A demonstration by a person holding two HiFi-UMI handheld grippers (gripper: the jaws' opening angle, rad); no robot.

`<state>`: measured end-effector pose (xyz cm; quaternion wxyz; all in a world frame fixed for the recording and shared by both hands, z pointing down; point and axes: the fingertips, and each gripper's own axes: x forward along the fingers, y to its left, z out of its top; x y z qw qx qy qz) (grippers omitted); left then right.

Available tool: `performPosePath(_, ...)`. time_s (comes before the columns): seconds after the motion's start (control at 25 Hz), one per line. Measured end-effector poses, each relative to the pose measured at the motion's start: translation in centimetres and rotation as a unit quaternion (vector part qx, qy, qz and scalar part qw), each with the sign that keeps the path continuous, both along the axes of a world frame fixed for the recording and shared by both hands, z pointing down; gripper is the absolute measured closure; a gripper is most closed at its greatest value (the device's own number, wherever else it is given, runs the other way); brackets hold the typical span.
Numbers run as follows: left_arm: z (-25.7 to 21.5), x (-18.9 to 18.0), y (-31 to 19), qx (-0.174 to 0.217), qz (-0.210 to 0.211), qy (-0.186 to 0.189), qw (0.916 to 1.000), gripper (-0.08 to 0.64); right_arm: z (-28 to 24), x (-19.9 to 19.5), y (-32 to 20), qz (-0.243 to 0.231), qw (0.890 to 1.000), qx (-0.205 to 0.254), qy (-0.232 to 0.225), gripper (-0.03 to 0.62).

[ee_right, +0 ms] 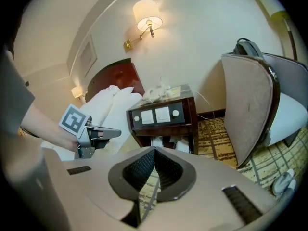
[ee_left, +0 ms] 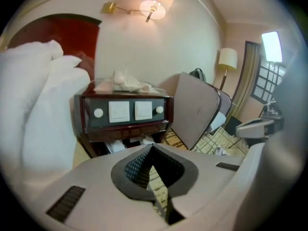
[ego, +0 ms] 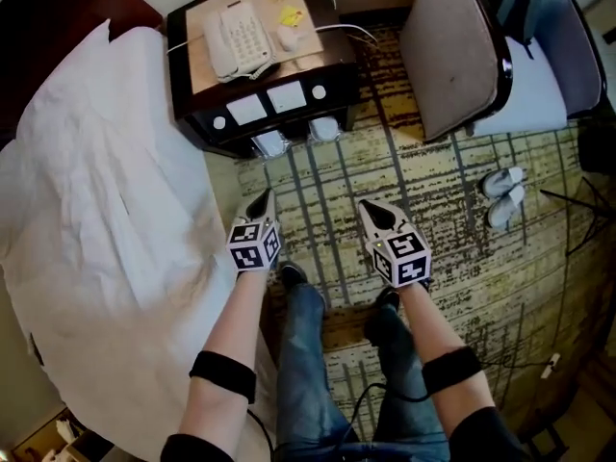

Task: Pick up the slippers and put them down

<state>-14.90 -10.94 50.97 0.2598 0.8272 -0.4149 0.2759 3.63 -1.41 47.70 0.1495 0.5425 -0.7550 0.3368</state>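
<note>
Slippers (ego: 503,195) first: the white pair lies side by side on the patterned carpet (ego: 433,176), well off to the right of my right tool (ego: 372,210) and near the foot of the chair (ego: 462,56). Neither tool touches them.

My right tool is clenched on nothing, its pads pressed flat together with only carpet showing beneath. My left tool (ego: 264,198) is clamped empty too (each tool's own view shows nothing between the pads), and it sits beside the right one over the carpet.

Ahead of both tools stands the nightstand (ego: 260,75) with the phone (ego: 236,38) on top, and the bed (ego: 96,210) lies to the left tool's left.

My reading: with the pair on the floor and both tools empty, either the pick-up is yet to come or the putting down is finished. These views alone don't settle which.
</note>
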Motion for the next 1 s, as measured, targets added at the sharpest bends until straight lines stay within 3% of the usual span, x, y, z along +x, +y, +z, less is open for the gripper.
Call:
performPosePath(0.2,-13.5,0.2,4.1,0.029,0.013,0.007,0.9995,0.558,-11.5,1.1,2.2,-0.006,1.000,0.016,0.005,0.589)
performPosePath(0.48,-30.7,-0.1,10.1,0.079,0.000,0.032,0.9964,0.558,-26.5,3.7,5.7,-0.013,0.998,0.056,0.010,0.589)
performPosePath(0.68,-37.7,-1.3,14.1,0.107,-0.015,0.030,0.9937,0.558,-33.2,5.5,8.9,-0.026,0.996,0.083,0.018,0.589)
performPosePath(1.0,-45.4,-1.9,19.5,0.155,-0.035,0.038,0.9866,0.559,-38.1,8.5,15.0,-0.033,0.994,0.099,0.017,0.589)
